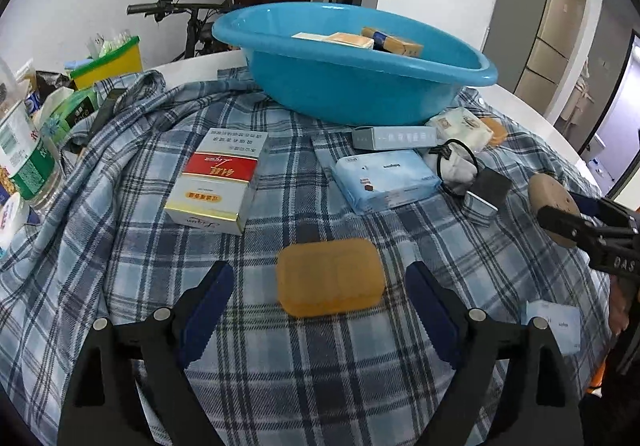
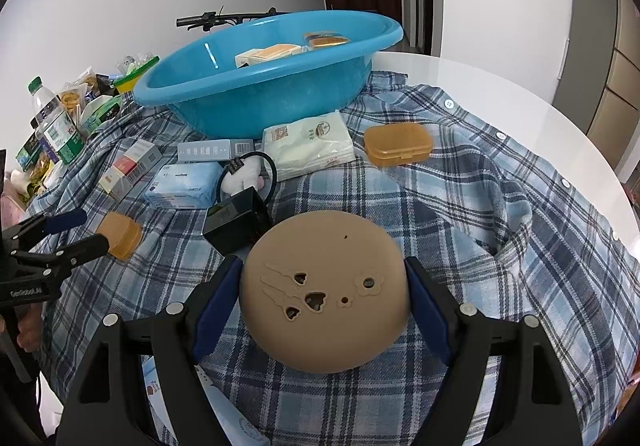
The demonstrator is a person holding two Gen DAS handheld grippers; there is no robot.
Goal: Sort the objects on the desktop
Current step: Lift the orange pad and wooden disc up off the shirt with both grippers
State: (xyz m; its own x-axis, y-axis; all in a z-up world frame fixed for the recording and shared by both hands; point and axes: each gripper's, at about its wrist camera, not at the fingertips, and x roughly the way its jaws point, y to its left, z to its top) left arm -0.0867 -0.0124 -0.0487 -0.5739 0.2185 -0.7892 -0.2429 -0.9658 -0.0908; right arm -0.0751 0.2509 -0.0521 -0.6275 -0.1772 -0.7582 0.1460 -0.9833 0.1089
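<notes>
Left claw [image 1: 320, 298] gapes empty, amber case [image 1: 330, 277] lying crosswise between its jaws; right claw [image 2: 326, 298] clamps tan dome [image 2: 325, 288], blue basin [image 1: 352, 58] beyond.

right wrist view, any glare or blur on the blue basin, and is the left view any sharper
Right wrist view: a short white glare streak sits on the inner wall of the blue basin, edges fairly crisp. Left wrist view: no such streak, the basin rim and the boxes inside look slightly smeared; both views bend strongly toward dark fisheye corners.

occluded: basin [image 1: 360, 94] contents partly behind rim | cut off: bottle [image 1: 20, 150] at left edge
</notes>
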